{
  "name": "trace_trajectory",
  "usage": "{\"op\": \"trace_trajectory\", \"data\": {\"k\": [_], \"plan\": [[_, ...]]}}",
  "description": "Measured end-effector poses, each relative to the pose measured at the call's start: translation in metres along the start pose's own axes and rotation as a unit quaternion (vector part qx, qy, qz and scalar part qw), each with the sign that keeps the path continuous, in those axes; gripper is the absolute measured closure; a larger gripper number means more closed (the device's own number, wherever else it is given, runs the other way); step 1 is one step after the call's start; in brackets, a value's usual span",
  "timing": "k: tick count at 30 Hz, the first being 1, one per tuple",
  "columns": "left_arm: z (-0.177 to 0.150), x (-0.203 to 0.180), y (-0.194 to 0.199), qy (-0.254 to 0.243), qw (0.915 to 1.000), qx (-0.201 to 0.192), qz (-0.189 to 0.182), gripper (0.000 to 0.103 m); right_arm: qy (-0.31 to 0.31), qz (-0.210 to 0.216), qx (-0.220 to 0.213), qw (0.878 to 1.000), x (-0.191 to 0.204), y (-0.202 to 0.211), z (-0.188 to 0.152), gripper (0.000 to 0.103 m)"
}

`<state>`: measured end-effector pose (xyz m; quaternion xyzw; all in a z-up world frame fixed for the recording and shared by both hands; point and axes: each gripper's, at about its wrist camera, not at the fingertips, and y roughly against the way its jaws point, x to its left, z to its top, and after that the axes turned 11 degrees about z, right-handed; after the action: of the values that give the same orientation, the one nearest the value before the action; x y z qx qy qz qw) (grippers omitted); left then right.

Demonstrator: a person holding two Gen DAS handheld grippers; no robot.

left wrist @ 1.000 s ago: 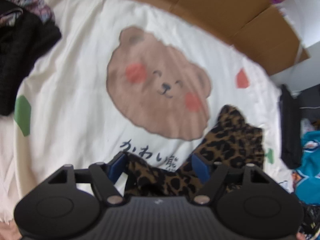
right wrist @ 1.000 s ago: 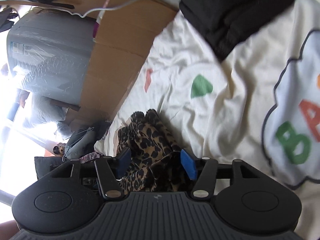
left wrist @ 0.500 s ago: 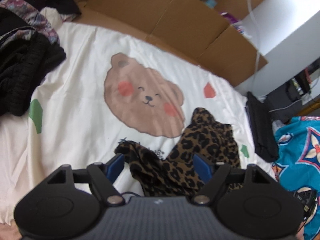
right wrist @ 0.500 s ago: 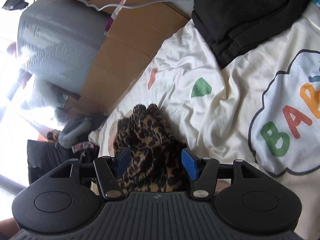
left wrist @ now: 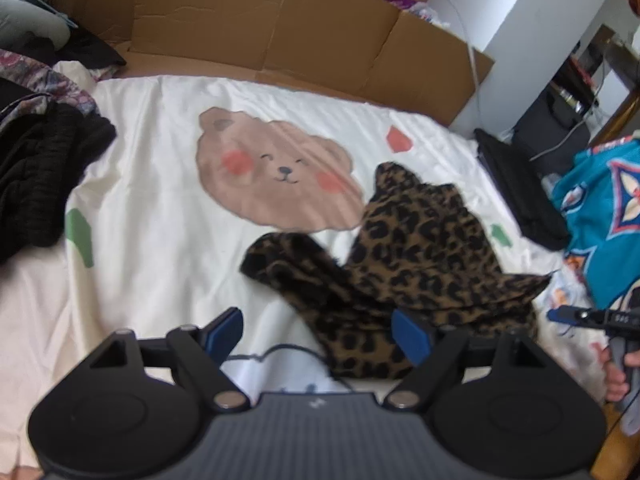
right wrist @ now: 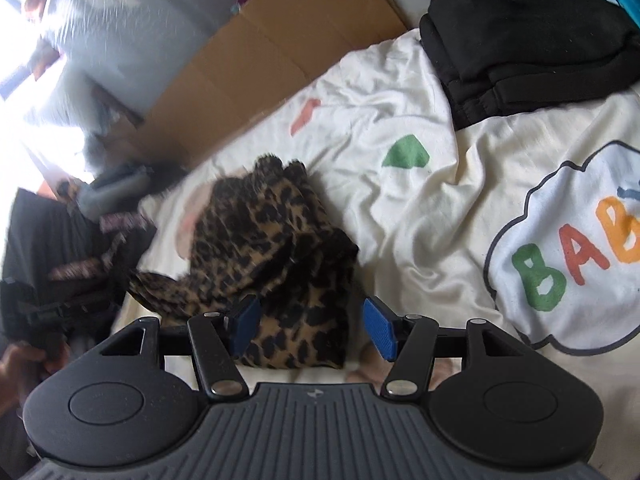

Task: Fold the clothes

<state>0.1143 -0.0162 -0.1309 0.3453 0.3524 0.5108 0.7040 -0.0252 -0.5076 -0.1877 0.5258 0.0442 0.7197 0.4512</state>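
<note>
A leopard-print garment lies crumpled on the white bedsheet, just right of the printed bear. My left gripper hovers over its near end with the jaws opening. The cloth reaches under the right pad and nothing is pinched. In the right wrist view the same garment sits bunched in front of my right gripper. That gripper is open: the cloth lies between the pads, and the right pad stands clear of it. The right gripper's tip and a hand show at the left view's right edge.
A pile of black clothes lies at the left of the bed. Brown cardboard lines the far side. A black folded item and a teal garment lie at the right. Another black folded garment rests near the "BABY" print.
Both views have drawn back from the garment and rolled. The left jaws have widened, and the cloth bunched between them now lies mostly toward the right pad.
</note>
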Motion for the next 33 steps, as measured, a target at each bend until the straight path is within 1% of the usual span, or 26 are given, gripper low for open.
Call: {"op": "trace_trajectory", "data": {"k": [4,8,11,12,14,16,18,22,24,29,33], "plan": [[-0.007,0.001,-0.015,-0.03,0.9994,0.002,0.016,0.019,0.021,-0.009,0.029,0.999,0.001,-0.014,-0.003,0.039],[-0.009,0.0,-0.034,-0.046,0.9986,0.003,0.026,0.02,0.058,-0.035,0.043,0.997,0.004,-0.026,0.0,0.039],[-0.01,-0.007,-0.047,-0.086,0.9956,0.01,0.035,0.021,0.09,-0.066,0.057,0.992,0.007,-0.036,0.001,0.039],[-0.01,-0.009,-0.051,-0.1,0.9942,0.011,0.037,0.023,0.096,-0.07,0.06,0.991,0.008,-0.039,0.002,0.039],[-0.009,-0.014,-0.056,-0.12,0.9918,0.003,0.043,0.024,0.108,-0.074,0.063,0.989,0.009,-0.043,0.003,0.039],[-0.003,-0.015,-0.058,-0.119,0.9919,0.0,0.045,0.024,0.125,-0.079,0.065,0.987,0.012,-0.048,0.006,0.039],[0.006,-0.014,-0.056,-0.11,0.9933,-0.009,0.034,0.024,0.129,-0.078,0.062,0.987,0.013,-0.051,0.009,0.039],[0.024,-0.016,-0.054,-0.098,0.9948,-0.026,0.014,0.024,0.131,-0.063,0.054,0.988,0.016,-0.056,0.021,0.039],[0.03,-0.017,-0.057,-0.09,0.9955,-0.028,0.006,0.024,0.132,-0.059,0.051,0.988,0.016,-0.057,0.028,0.039],[0.044,-0.017,-0.069,-0.067,0.9972,-0.034,0.001,0.024,0.134,-0.056,0.054,0.988,0.013,-0.064,0.046,0.039],[0.052,-0.012,-0.082,-0.051,0.9984,-0.025,0.002,0.024,0.115,-0.047,0.059,0.991,0.005,-0.07,0.056,0.039]]}}
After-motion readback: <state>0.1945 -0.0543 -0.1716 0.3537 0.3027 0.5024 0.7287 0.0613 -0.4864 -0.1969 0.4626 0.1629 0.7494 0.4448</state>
